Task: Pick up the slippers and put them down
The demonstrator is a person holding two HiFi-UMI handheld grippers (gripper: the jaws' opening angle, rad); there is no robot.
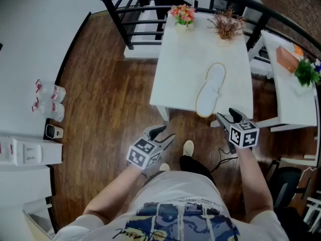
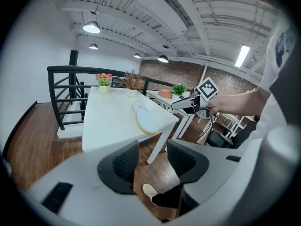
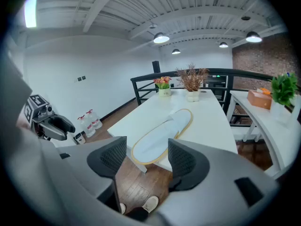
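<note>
Slippers (image 1: 210,88) are lying at the near edge of the table (image 1: 175,74), not yet picked up. The right gripper (image 1: 230,117) is hovering at their 5 o'clock, jaws spread and empty. The left gripper (image 1: 161,134), likewise spread and empty, is hanging at 7 o'clock. Lifting and setting down are both remaining.

Worktop (image 1: 183,69): white, standing on wood floor (image 1: 110,94).
Flowers (image 1: 183,16): worktop's far edge.
Dried sprigs (image 1: 226,25): beside flowers.
Railing (image 1: 120,24): black, behind worktop.
Bottles (image 1: 50,100): well apart, by wall.

Loft-style studio: brick wall (image 2: 183,74), black railing (image 2: 70,70), exposed ceiling beams (image 2: 188,18).
</note>
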